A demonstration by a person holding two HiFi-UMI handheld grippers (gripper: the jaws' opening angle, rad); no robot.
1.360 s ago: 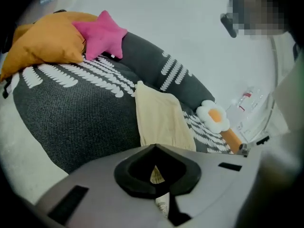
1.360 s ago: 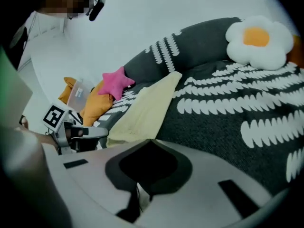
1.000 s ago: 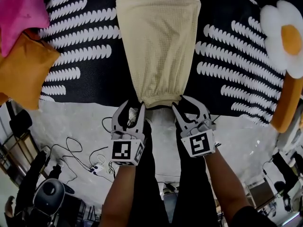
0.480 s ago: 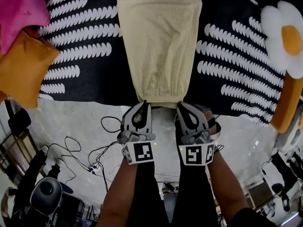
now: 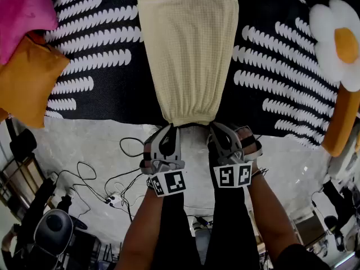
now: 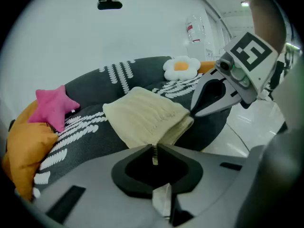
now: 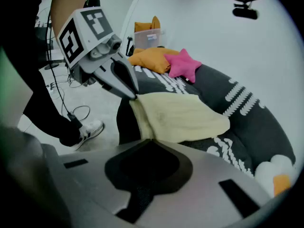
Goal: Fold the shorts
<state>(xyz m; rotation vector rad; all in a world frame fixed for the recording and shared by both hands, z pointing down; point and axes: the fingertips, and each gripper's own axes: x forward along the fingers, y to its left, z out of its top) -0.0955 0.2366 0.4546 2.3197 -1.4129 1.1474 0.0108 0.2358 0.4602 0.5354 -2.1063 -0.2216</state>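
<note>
Pale yellow shorts (image 5: 188, 49) lie flat on the black patterned cover (image 5: 90, 94), waistband toward me at its near edge. My left gripper (image 5: 170, 127) is at the waistband's left corner, jaws closing, with a strip of the fabric pinched between its tips (image 6: 155, 148). At the right corner, my right gripper (image 5: 215, 126) is shut on the waistband, and the cloth runs into its closed tips (image 7: 151, 139). The left gripper view shows the shorts (image 6: 142, 118) and the other gripper (image 6: 192, 112) on the far corner. The right gripper view shows the shorts (image 7: 180, 115) likewise.
A pink star cushion (image 5: 25, 7) and an orange cushion (image 5: 28, 80) lie at the left. A white flower cushion (image 5: 337, 41) sits at the right, above another orange one (image 5: 340, 122). Cables (image 5: 107, 179) trail over the pale floor below the cover's edge.
Both grippers rolled upright, moved in onto the waistband corners and went from open to shut. The waistband is now gathered narrower between them.
</note>
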